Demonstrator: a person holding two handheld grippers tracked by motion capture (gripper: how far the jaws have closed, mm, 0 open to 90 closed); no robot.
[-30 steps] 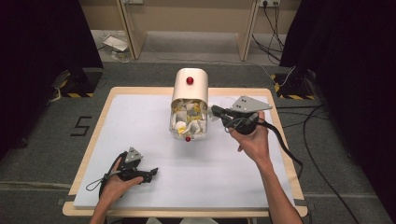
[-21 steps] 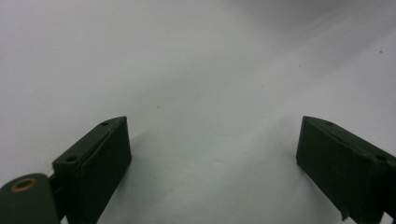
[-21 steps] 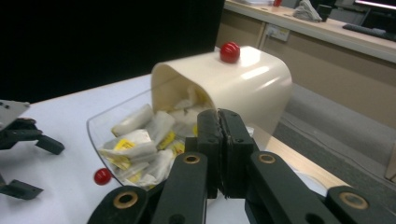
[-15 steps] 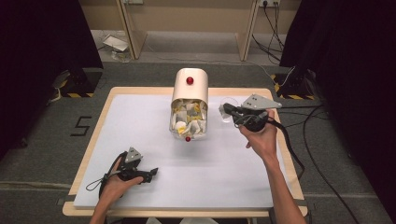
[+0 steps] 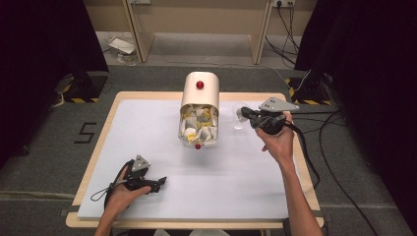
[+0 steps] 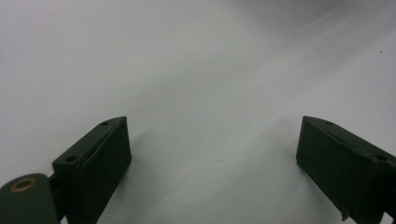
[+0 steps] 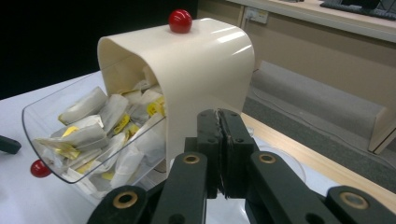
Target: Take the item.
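Observation:
A cream box (image 5: 199,91) with a red knob (image 5: 199,84) on top stands at the table's far middle. Its clear drawer (image 5: 197,129), tilted open toward me, is full of paper tea bags (image 7: 100,122) and has a small red knob (image 5: 197,146) at its front. My right gripper (image 5: 244,114) is just right of the box, apart from it. Its jaws (image 7: 219,114) are shut, and I see nothing between them. Under its tips lies a clear round dish (image 5: 238,118). My left gripper (image 5: 160,183) rests on the table at the front left, jaws (image 6: 212,140) open and empty.
The white table top (image 5: 231,182) has a wooden rim (image 5: 98,147). Cables (image 5: 314,152) trail off its right side to the floor. Wooden furniture legs (image 5: 137,29) stand on the carpet beyond the far edge.
My right gripper has drawn to the right, away from the open drawer, still shut. The left gripper has stayed where it was.

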